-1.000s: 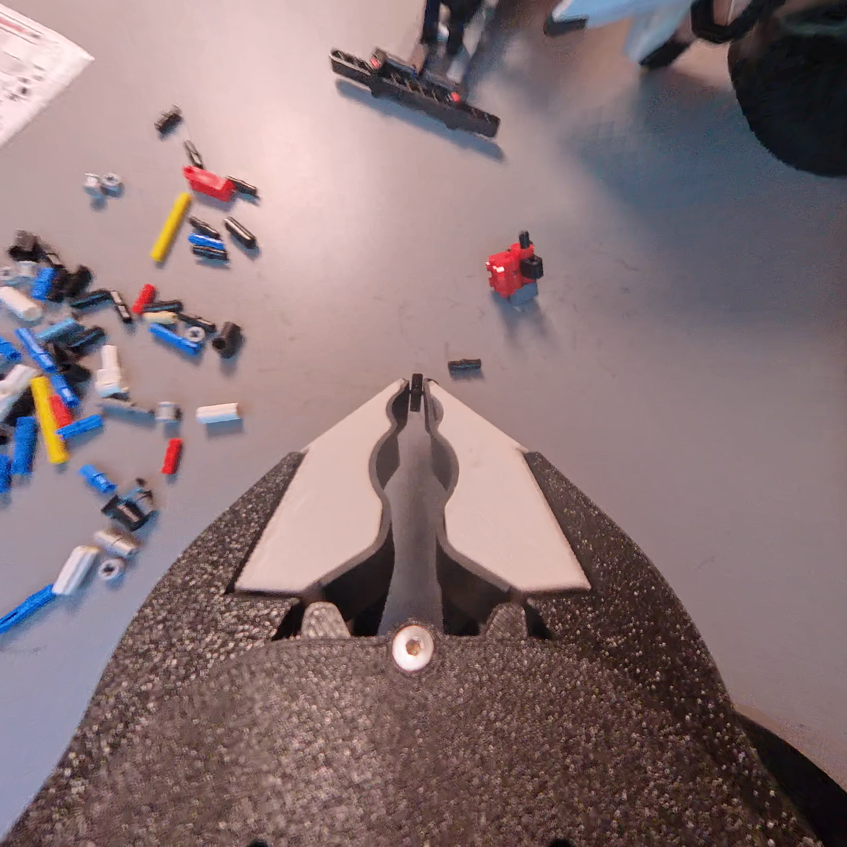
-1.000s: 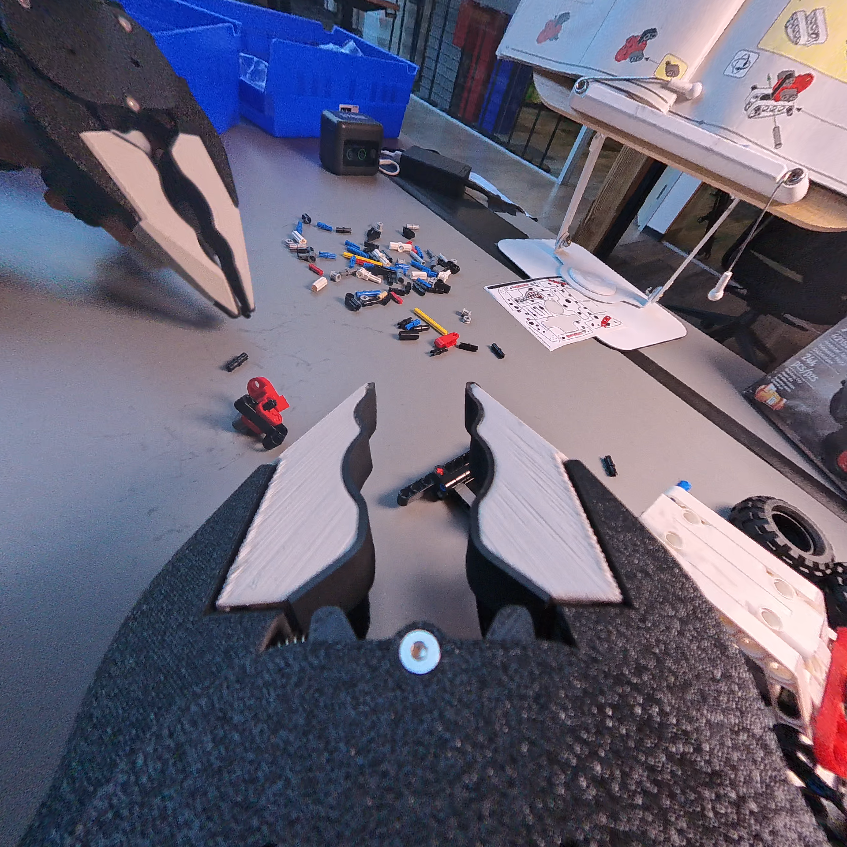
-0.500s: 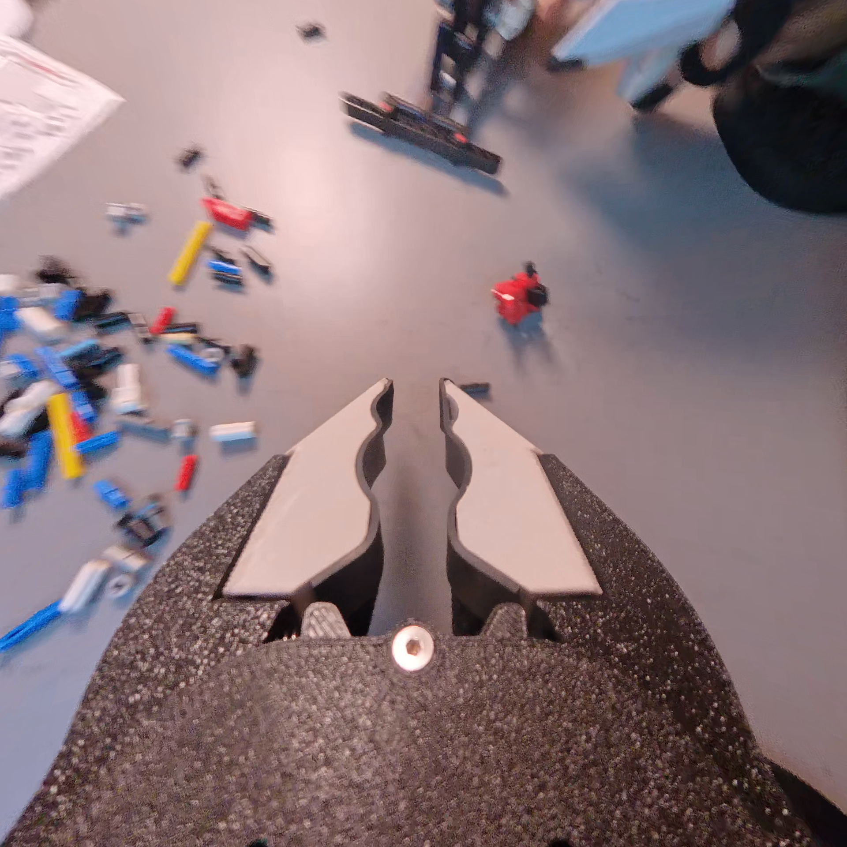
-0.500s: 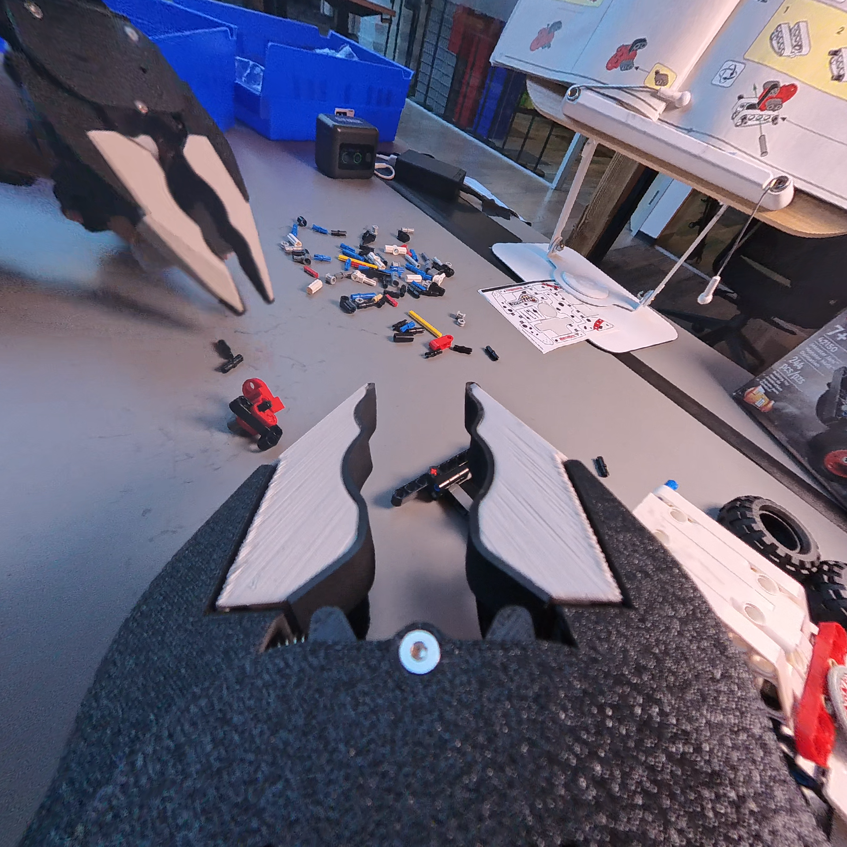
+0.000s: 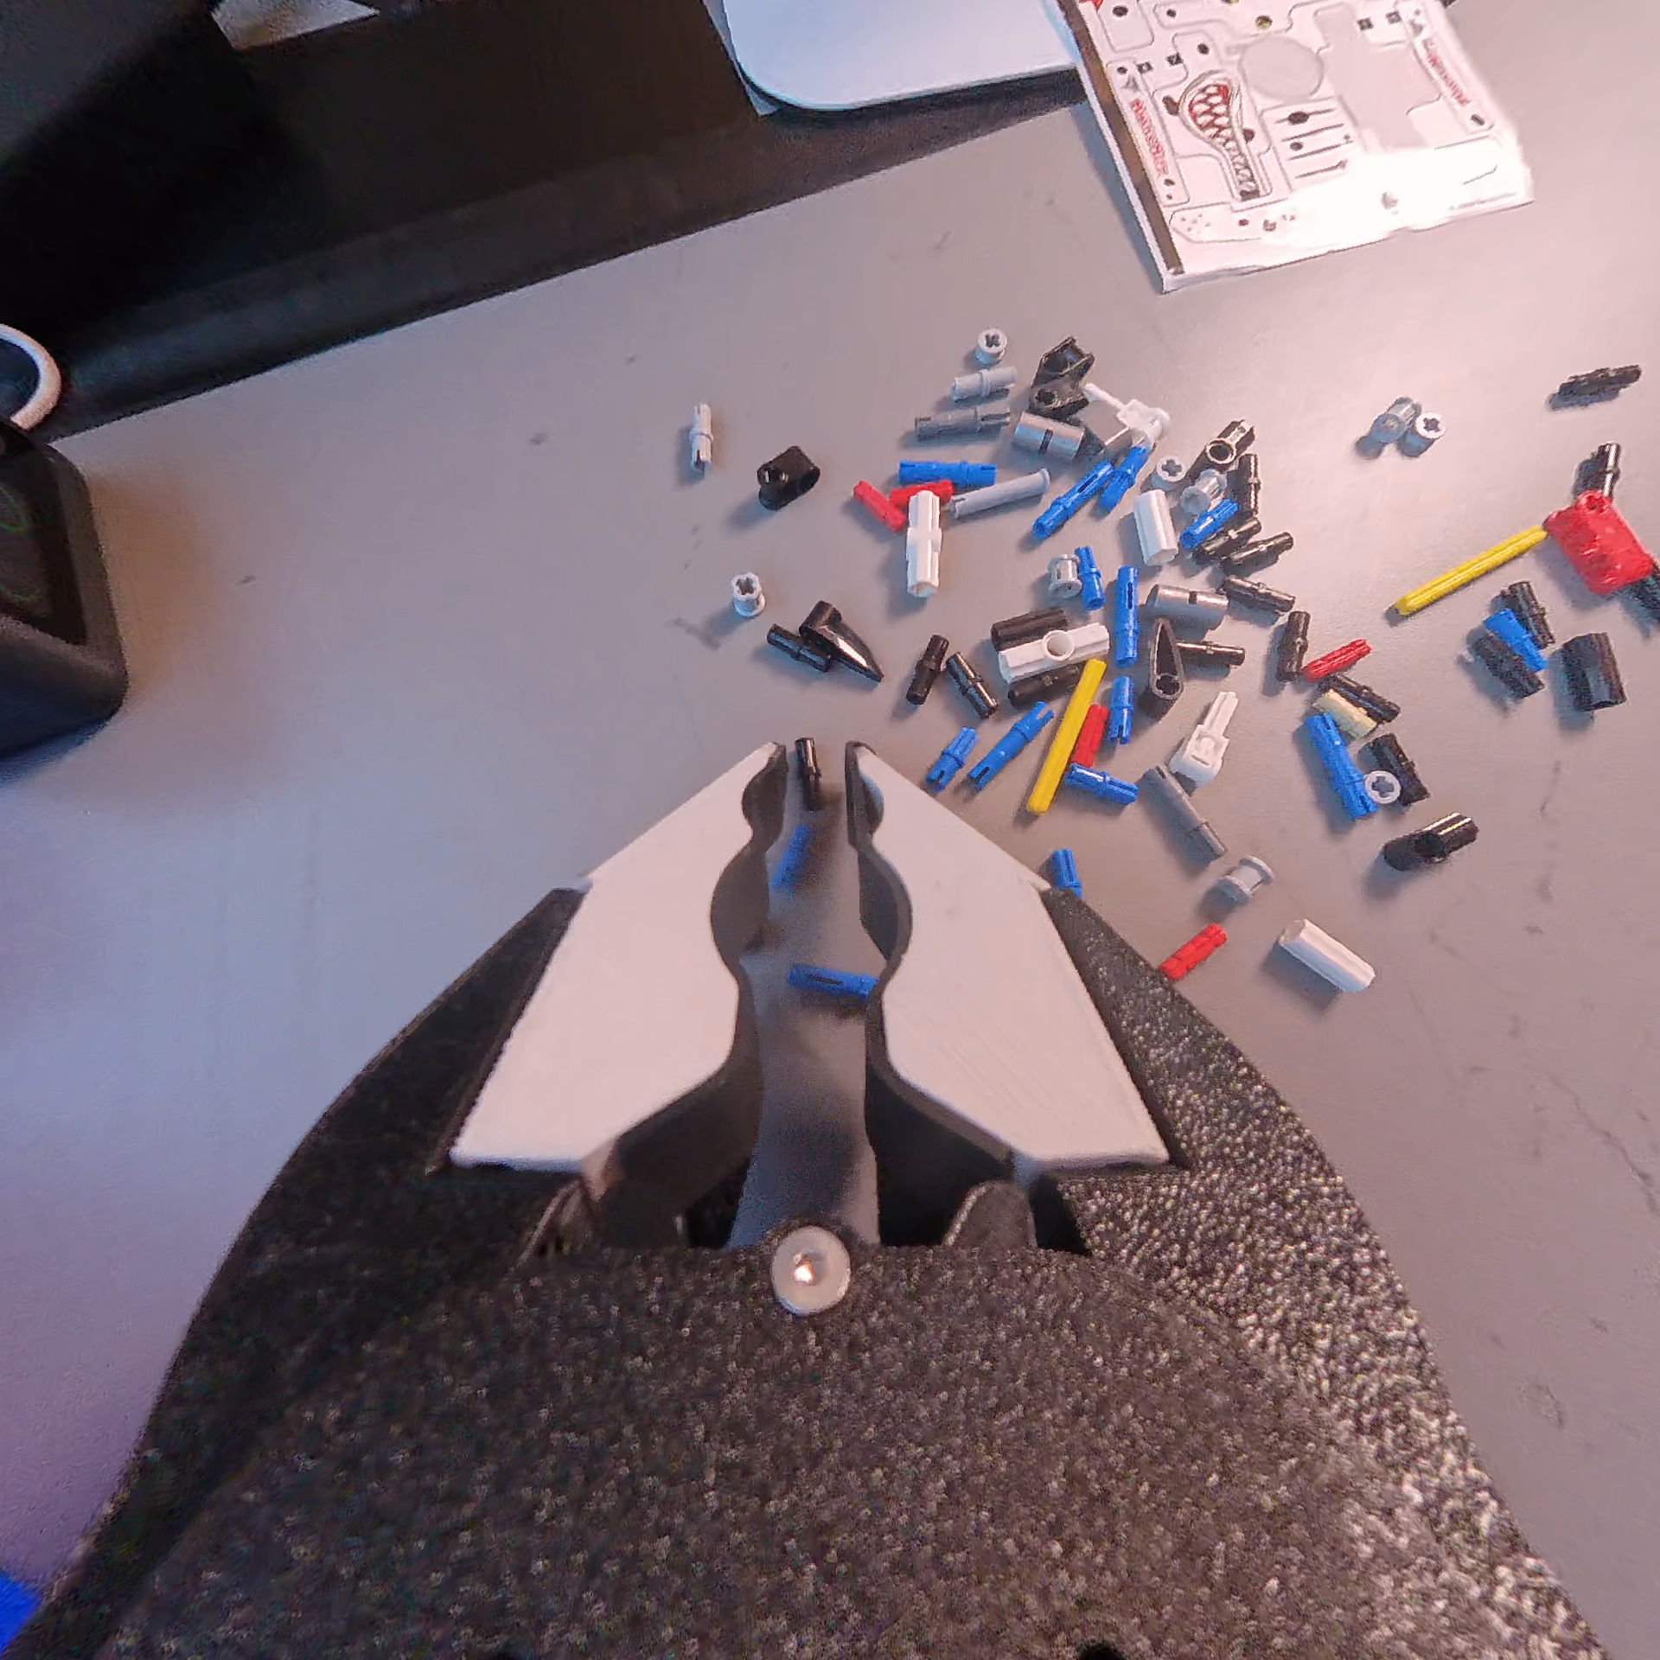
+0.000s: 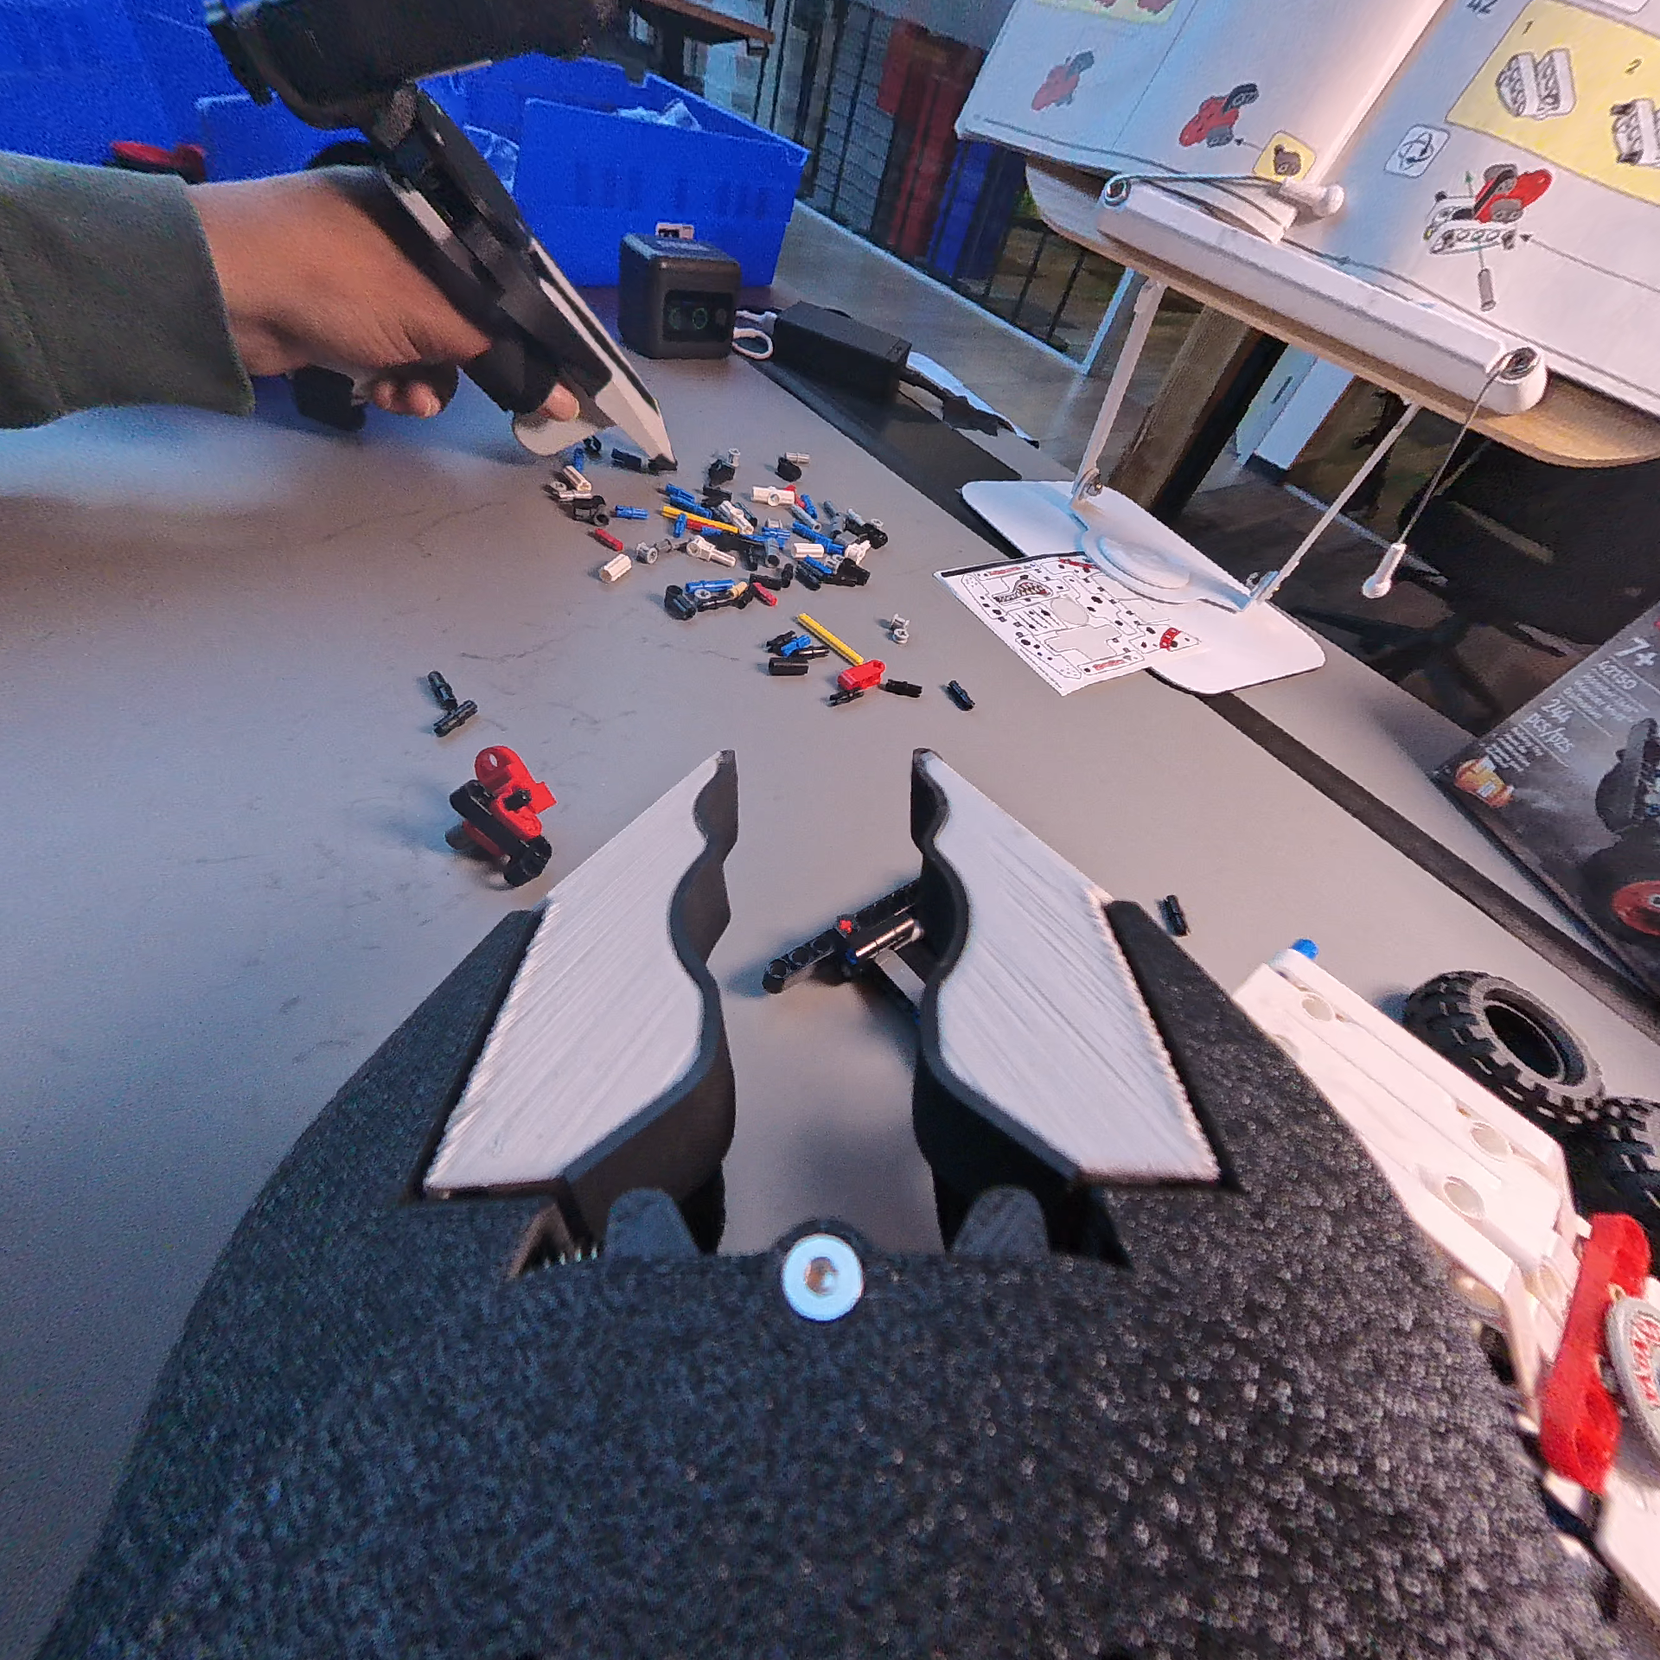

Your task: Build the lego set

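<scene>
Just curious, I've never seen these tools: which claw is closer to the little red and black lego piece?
Right. The right claw hangs open just beside the red and black piece; the left claw is far off at the loose parts pile.

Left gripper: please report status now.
Left gripper open around black pin, over pile. Right gripper open, empty. Blue pins underneath.

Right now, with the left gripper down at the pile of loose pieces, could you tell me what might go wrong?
1. The black pin sits between the left gripper's tips with slack on both sides; closing off-centre could flick it away.
2. Two blue pins lie under the fingers and might get dragged or scattered.
3. The pile is dense, so a sweep may knock neighbouring pieces.
</scene>
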